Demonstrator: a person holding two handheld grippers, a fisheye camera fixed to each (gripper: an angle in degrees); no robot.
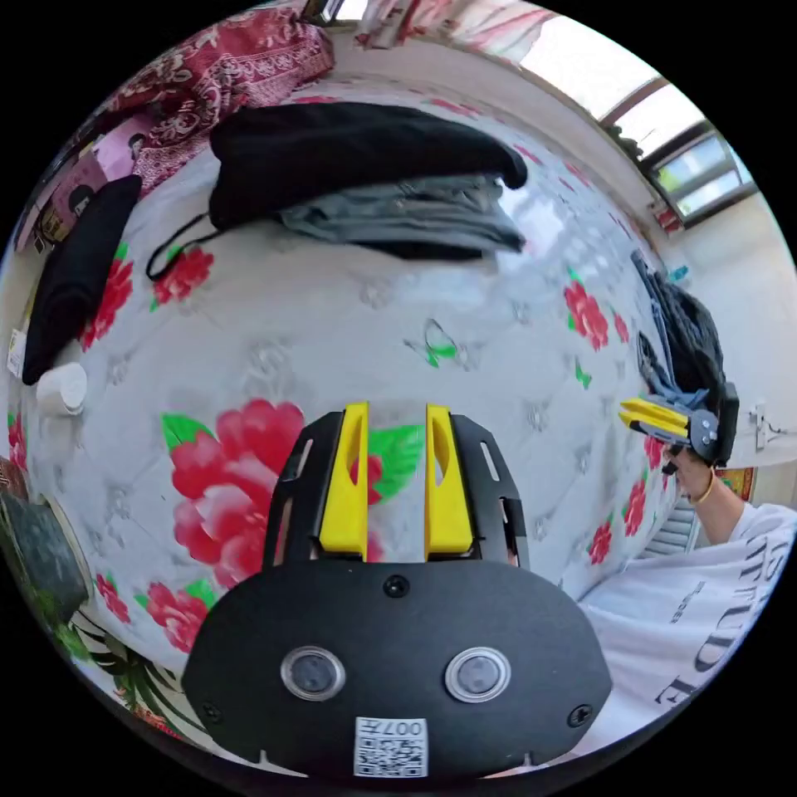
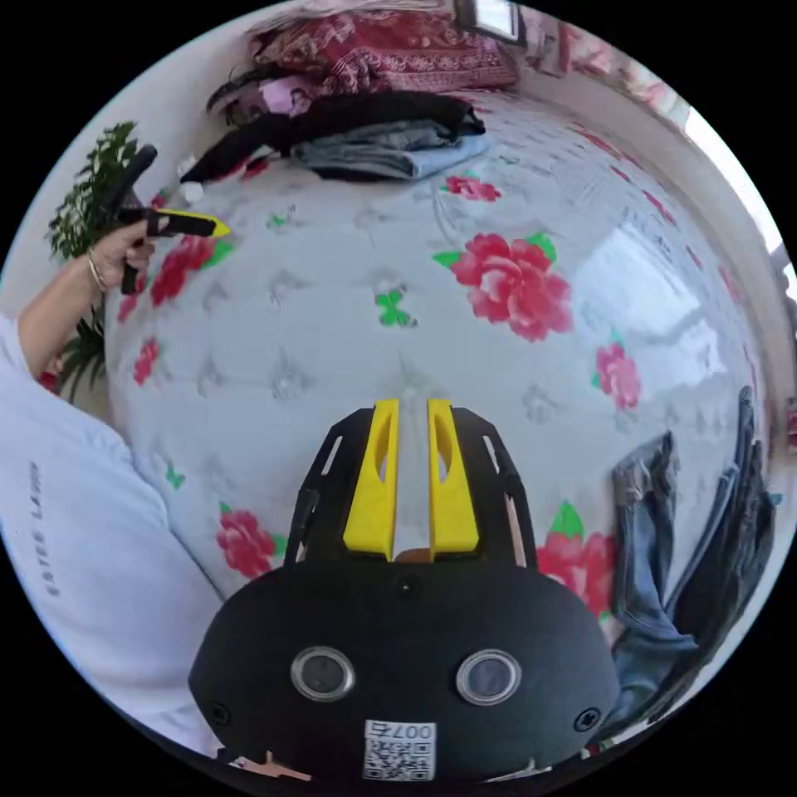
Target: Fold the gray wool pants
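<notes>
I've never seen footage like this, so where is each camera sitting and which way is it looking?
Left gripper view: rides behind the left claw, facing across the floral bedspread toward stacked folded clothes; shows the person's right hand.
Right gripper view: behind the right claw, facing the same bed; shows the left hand.
Shared: bedspread, folded stack, dark clothes pile.

Hidden and cut-off items

We see the gray garment (image 1: 407, 214) partly covered by a black garment (image 1: 349, 145) lying on it; we cannot tell whether it is the wool pants. The dark clothes pile (image 2: 706, 564) runs off the right gripper view's edge. The small white object (image 1: 62, 388) is too blurred to identify.
</notes>
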